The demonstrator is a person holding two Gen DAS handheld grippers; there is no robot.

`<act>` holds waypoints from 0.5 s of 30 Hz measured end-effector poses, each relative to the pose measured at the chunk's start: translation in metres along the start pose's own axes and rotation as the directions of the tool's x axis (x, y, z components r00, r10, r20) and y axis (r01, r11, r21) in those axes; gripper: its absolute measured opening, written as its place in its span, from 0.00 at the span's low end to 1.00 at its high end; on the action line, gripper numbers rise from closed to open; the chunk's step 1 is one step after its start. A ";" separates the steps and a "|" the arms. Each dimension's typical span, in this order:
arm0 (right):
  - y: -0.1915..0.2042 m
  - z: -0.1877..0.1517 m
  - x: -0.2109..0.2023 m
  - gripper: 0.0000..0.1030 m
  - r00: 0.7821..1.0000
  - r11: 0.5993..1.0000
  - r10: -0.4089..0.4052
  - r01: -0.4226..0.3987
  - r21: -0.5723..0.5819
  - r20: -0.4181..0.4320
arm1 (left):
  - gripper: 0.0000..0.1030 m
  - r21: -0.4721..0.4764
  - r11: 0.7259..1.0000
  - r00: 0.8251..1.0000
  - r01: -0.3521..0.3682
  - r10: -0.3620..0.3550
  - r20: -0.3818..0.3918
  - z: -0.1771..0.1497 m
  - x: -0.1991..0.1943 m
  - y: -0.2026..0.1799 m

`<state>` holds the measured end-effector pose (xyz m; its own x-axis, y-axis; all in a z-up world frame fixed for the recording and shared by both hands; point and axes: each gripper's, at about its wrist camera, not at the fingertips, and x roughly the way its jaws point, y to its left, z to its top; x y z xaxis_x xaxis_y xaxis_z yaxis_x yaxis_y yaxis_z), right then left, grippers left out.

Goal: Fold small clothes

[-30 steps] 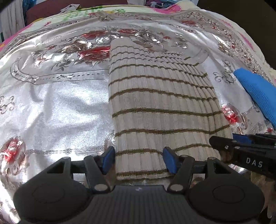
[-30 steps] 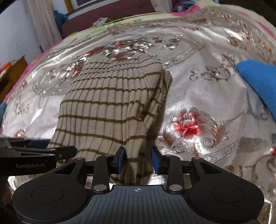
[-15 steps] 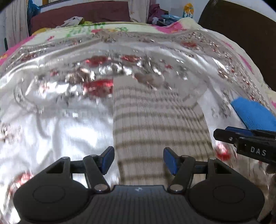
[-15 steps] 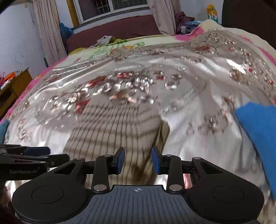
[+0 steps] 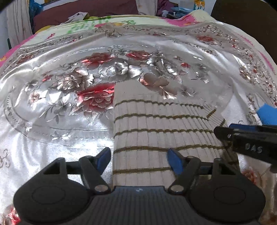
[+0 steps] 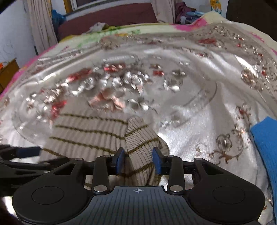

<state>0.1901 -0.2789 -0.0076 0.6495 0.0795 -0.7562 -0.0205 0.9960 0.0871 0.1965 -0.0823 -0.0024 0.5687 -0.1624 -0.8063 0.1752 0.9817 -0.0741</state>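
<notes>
A beige ribbed garment (image 5: 155, 129) with thin olive stripes lies folded on the silver floral bedspread (image 5: 52, 138). My left gripper (image 5: 138, 157) hovers over its near left part. Its jaws are opening wide, and the cloth lies flat under them, pressed by neither pad. In the right wrist view, the garment (image 6: 90, 135) has a doubled right edge running between the blue pads of my right gripper (image 6: 138, 160). Those jaws are opening too, and the cloth sits loose between them. Each gripper shows in the other's view: the right gripper (image 5: 242, 140) and the left gripper (image 6: 26, 152).
A bright blue cloth (image 6: 264, 143) lies to the right of the garment, also seen as the blue cloth (image 5: 267, 116). A colourful blanket and a dark red headboard (image 6: 112, 15) are at the far side, and a dark chair back is at the top right.
Both grippers have drawn back and up from the garment, so more of the bed shows. Both pairs of jaws stand wider than before. The garment stays flat on the bedspread.
</notes>
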 end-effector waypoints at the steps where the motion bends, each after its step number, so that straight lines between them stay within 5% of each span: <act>1: -0.002 -0.003 0.003 0.38 1.000 1.000 -0.002 0.002 0.005 -0.002 | 0.79 0.003 1.000 1.000 -0.001 0.001 0.003 -0.001 0.001 0.001; 15: -0.005 -0.012 -0.037 0.43 0.999 0.999 0.035 -0.035 0.038 0.022 | 0.81 -0.018 0.999 0.999 0.039 -0.039 0.003 -0.008 -0.026 0.000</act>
<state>0.1565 -0.2866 0.0120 0.6651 0.1130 -0.7382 -0.0148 0.9903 0.1383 0.1754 -0.0769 0.0134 0.5637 -0.2007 -0.8012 0.1830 0.9763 -0.1158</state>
